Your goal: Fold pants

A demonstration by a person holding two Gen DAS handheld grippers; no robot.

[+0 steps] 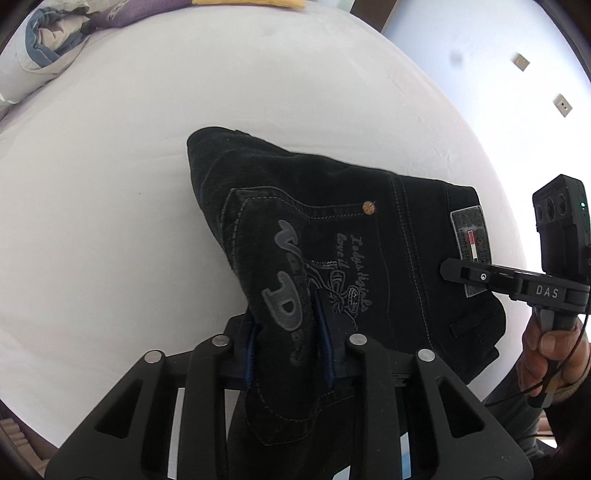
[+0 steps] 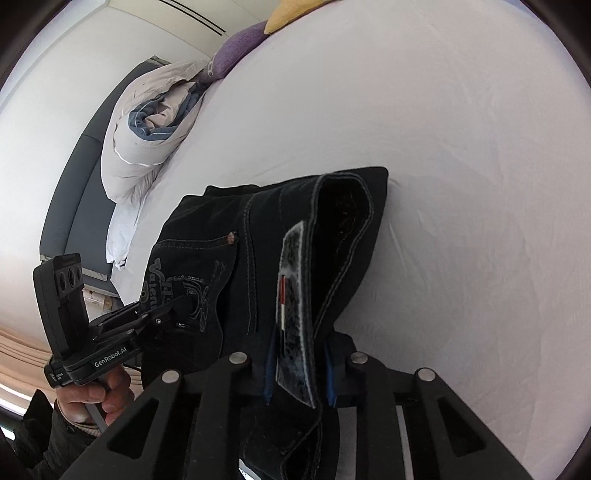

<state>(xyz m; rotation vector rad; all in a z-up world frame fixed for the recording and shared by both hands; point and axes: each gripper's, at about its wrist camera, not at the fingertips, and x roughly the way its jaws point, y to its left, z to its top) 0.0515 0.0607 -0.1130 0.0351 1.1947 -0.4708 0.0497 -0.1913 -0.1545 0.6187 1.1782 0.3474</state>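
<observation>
I see the black pants [image 1: 332, 229] lying on the white sheet of the bed [image 1: 110, 221], already folded into a thick bundle, with the back pocket and its grey embroidery facing up. My left hand-held gripper [image 1: 290, 347] is pinching the pocket side of the bundle: the cloth fills the gap between the blue pads [image 1: 252, 354], and both pads press on it. My right hand-held gripper [image 2: 300, 369] is pinching the waistband at the place of the grey label [image 2: 293, 295] with a red and white stripe; the label stands between its pads, and the waistband rises from them in an open loop. In the left wrist view I see the right hand-held gripper from the side, over the label corner of the pants, and the hand [image 1: 550, 354] that holds its handle. In the right wrist view the other hand [image 2: 92, 398] holds the left one at the pocket side. At the far end of the bed there is a rolled grey and blue quilt [image 2: 147, 125], and beside it a purple cushion [image 2: 236, 48] and a yellow cushion [image 2: 291, 13].
</observation>
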